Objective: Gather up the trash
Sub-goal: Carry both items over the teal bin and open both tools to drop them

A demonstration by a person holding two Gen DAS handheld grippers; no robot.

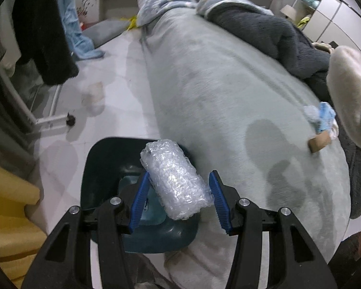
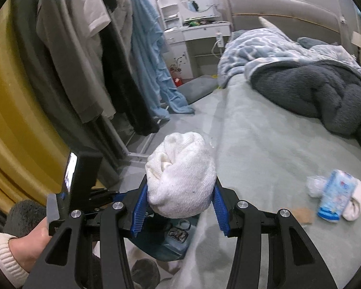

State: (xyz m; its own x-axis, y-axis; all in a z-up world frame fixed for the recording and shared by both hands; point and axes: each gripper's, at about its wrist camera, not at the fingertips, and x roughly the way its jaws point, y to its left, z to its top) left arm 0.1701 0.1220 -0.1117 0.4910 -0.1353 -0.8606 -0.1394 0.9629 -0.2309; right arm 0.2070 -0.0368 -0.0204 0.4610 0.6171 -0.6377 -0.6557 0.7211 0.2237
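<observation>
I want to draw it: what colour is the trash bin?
The trash bin is dark teal-blue, seen best in the left wrist view.

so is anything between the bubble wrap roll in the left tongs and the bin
Nothing visible blocks it. The clear bubble wrap roll sits between the open left tongs, directly above the dark teal plastic bin standing on the floor beside the pale green bed cover. The bin's mouth below it is open.

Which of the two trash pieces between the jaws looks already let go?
The bubble wrap roll at the left gripper: a gap shows beside it, above the dark bin. The white cloth bundle is pinched by the right gripper.
</observation>
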